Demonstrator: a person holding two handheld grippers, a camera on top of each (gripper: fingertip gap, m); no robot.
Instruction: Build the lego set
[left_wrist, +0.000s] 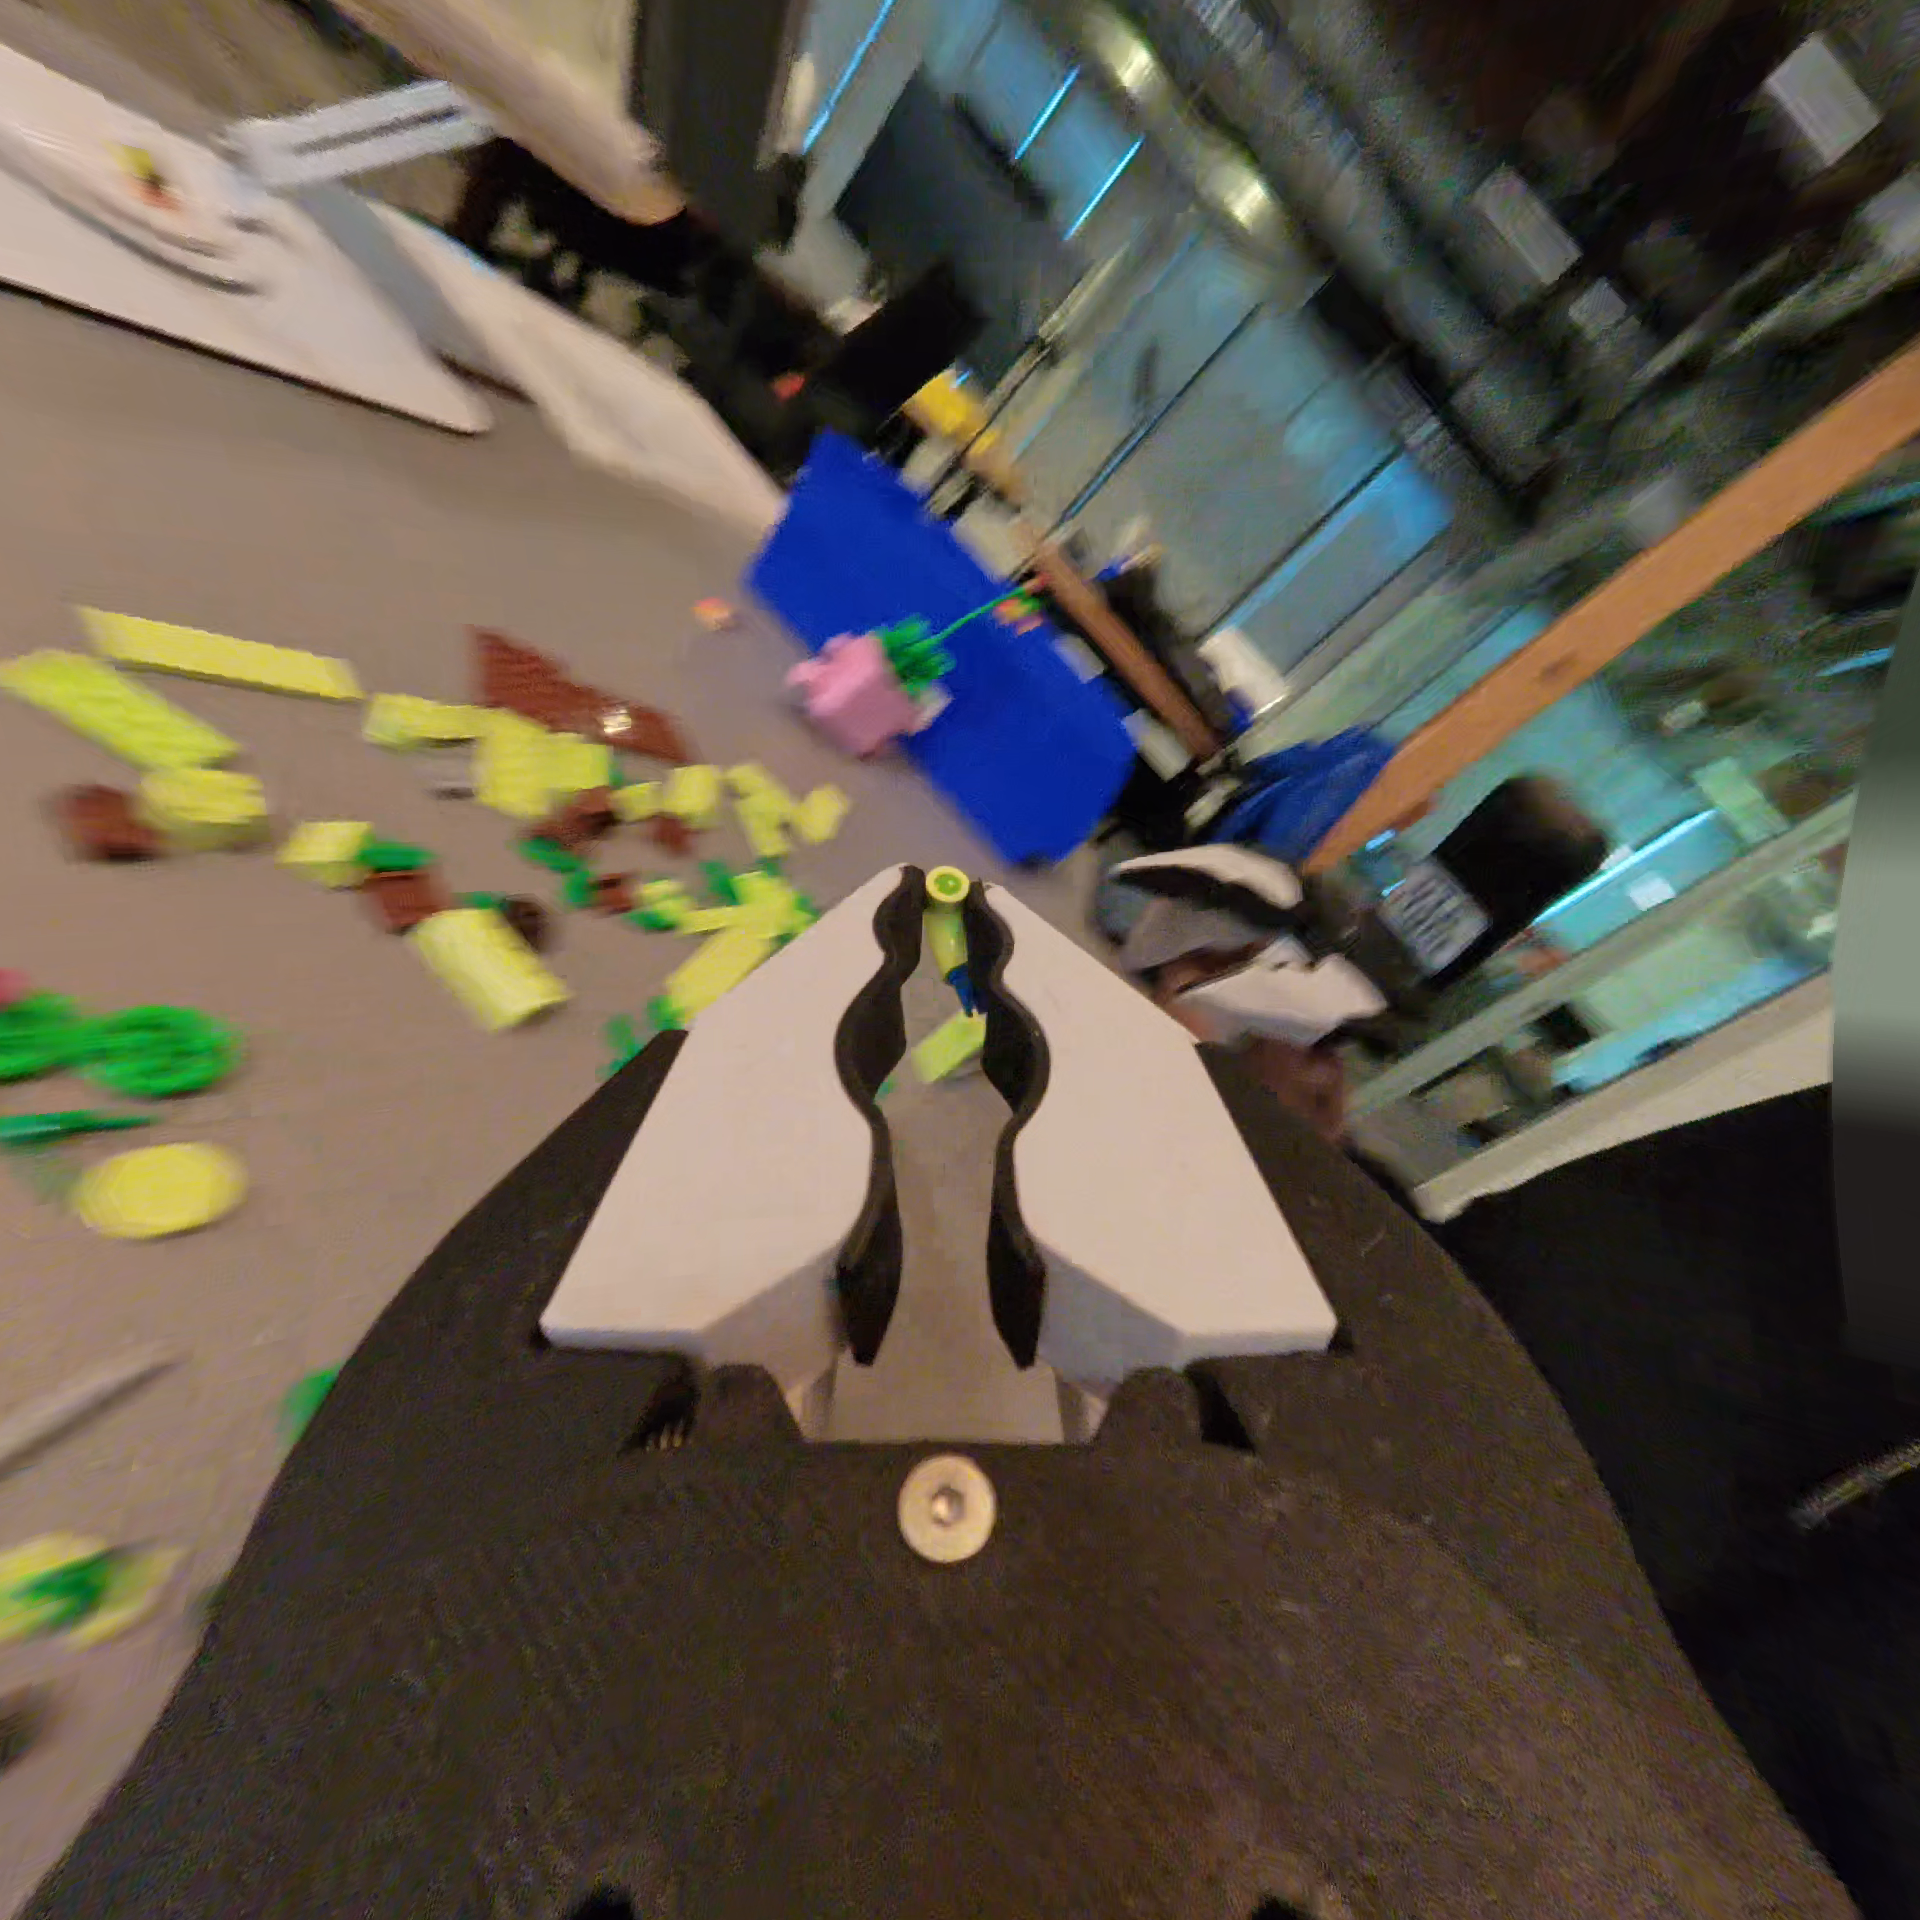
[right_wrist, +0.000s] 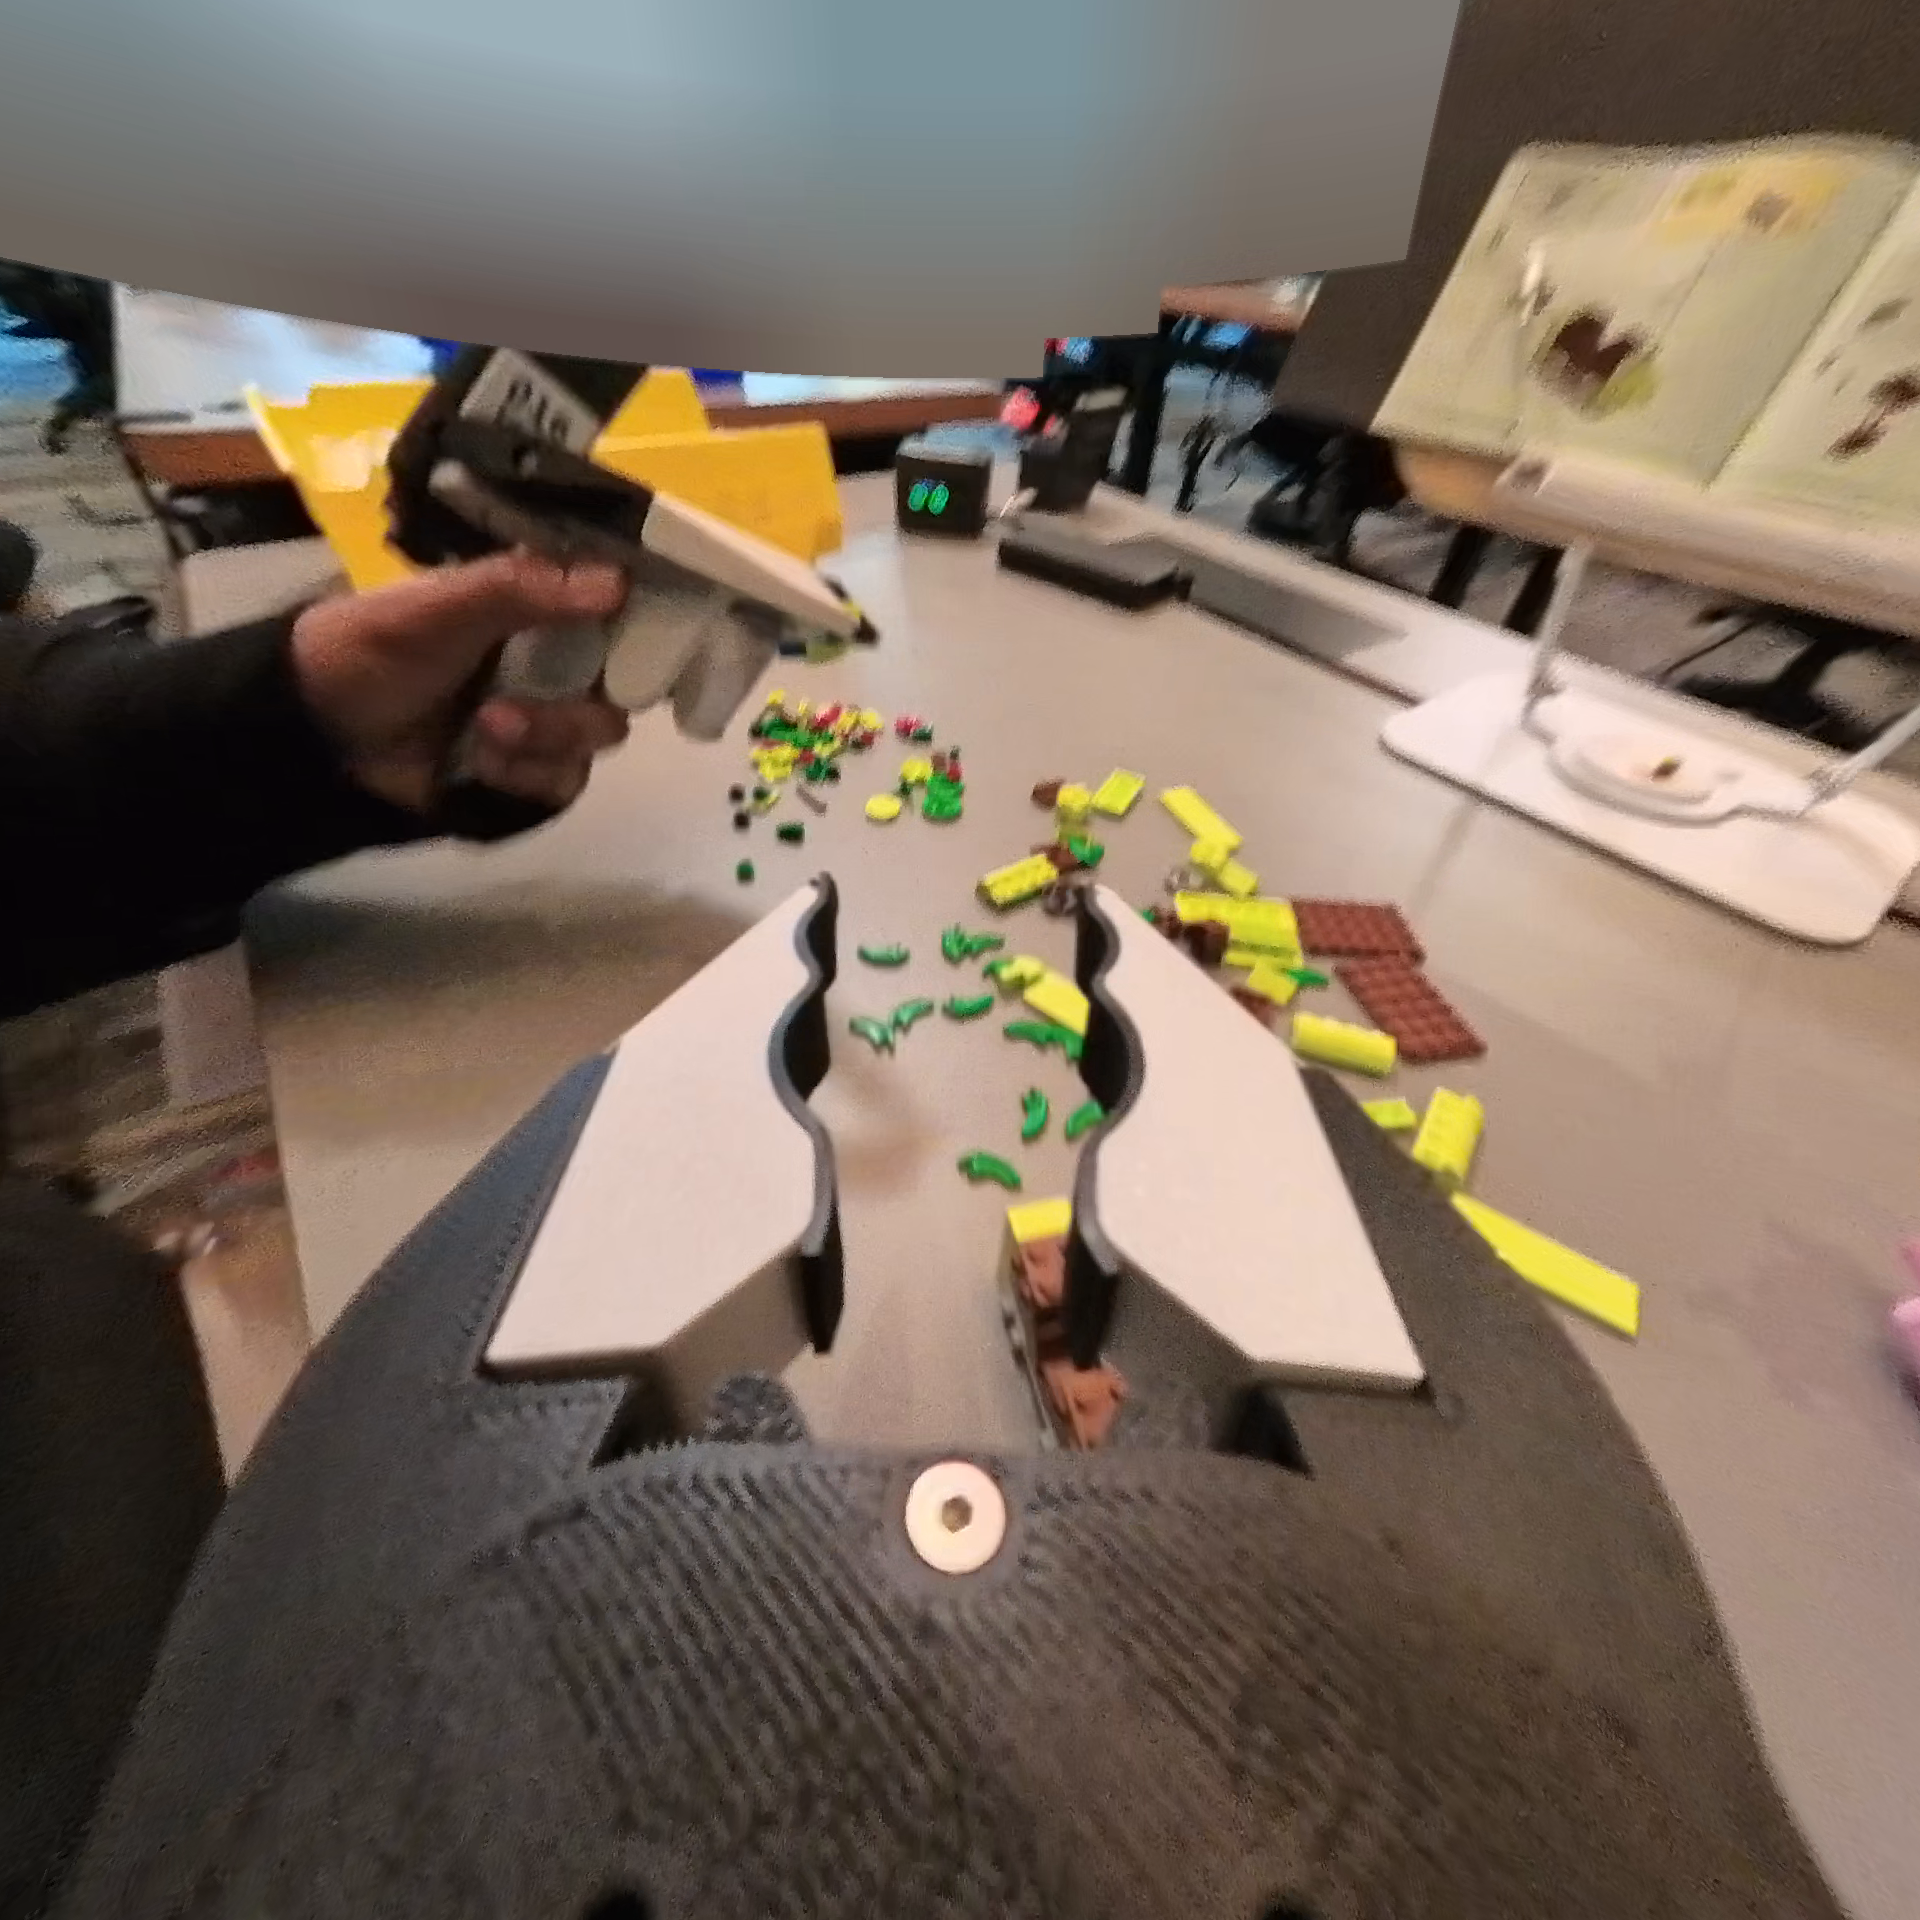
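Note:
My left gripper (left_wrist: 948, 896) is shut on a small lime green piece (left_wrist: 945, 930) with a round top and a blue bit at its lower end, held above the table. In the right wrist view the same gripper (right_wrist: 857, 629) is in a hand at upper left, raised over the pieces. My right gripper (right_wrist: 956, 914) is open and empty, low over scattered green leaf pieces (right_wrist: 971, 1003). A small brown and lime build (right_wrist: 1044, 1299) lies by the base of its right finger. Lime bricks (right_wrist: 1242, 920) and brown plates (right_wrist: 1382, 977) lie to the right.
A pink build with a green stem (left_wrist: 857, 691) stands by a blue box (left_wrist: 935, 665). An open instruction booklet on a white stand (right_wrist: 1662, 343) is at the right. A yellow box (right_wrist: 727, 468) and a black device (right_wrist: 940, 488) stand at the back. A heap of small mixed pieces (right_wrist: 816, 732) lies mid-table.

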